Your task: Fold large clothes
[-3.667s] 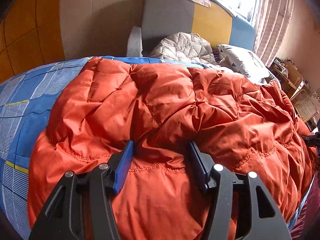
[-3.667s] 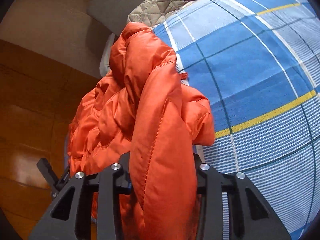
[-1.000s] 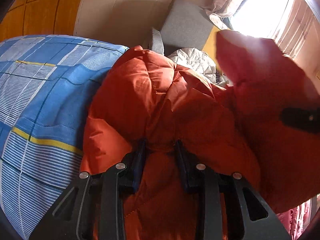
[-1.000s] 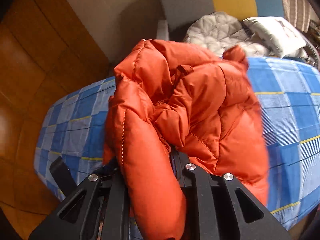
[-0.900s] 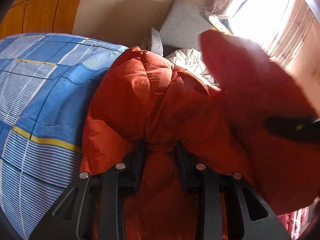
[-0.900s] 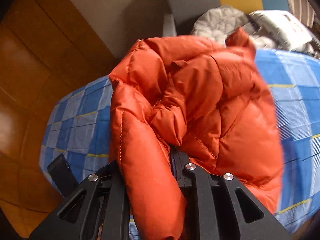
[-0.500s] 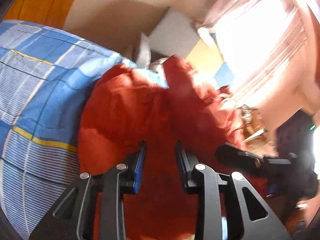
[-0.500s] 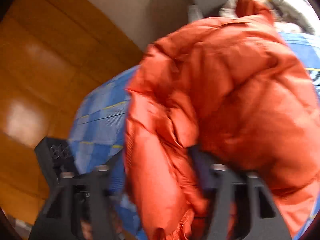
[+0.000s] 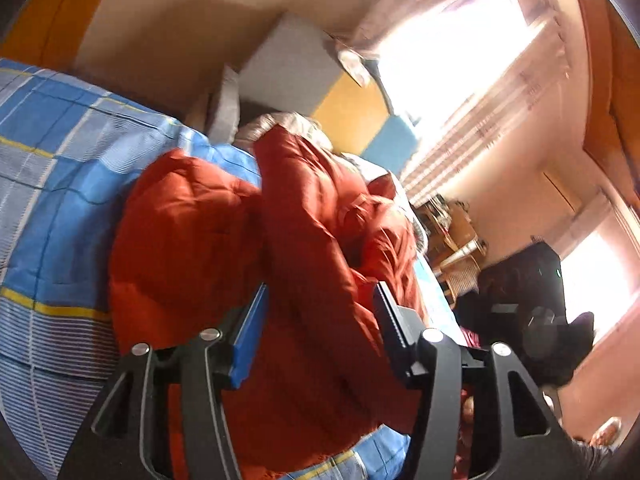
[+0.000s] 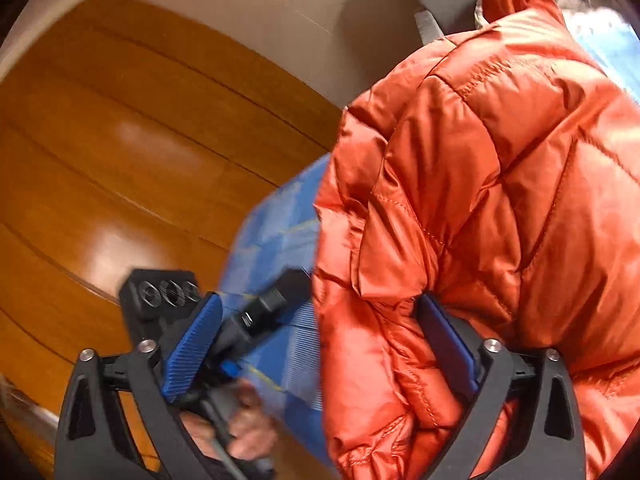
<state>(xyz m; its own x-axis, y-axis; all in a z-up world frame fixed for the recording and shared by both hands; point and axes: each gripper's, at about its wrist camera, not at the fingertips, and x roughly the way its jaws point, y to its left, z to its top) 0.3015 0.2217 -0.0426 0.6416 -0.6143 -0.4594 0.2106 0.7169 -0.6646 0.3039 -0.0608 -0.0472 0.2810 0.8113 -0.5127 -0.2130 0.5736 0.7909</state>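
Note:
The orange puffer jacket [image 9: 224, 240] lies bunched and folded over on the blue checked bedspread [image 9: 52, 184]. My left gripper [image 9: 320, 312] is open, its jaws wide apart on either side of a fold of the jacket. In the right wrist view the jacket [image 10: 500, 184] fills the right half. My right gripper [image 10: 320, 328] is open wide, with the jacket's edge lying loose between the jaws. The left gripper's body and the hand holding it show at the lower left of the right wrist view [image 10: 224, 320].
Grey, yellow and blue cushions [image 9: 296, 76] and a pale quilted item lie at the head of the bed. A bright curtained window [image 9: 452, 64] and a wicker shelf [image 9: 456, 240] are on the right. A wooden floor [image 10: 120, 168] lies beside the bed [image 10: 280, 224].
Both grippers have opened and let go of the jacket. The right one swung its part over onto the rest, so the jacket lies folded; both cameras have tilted.

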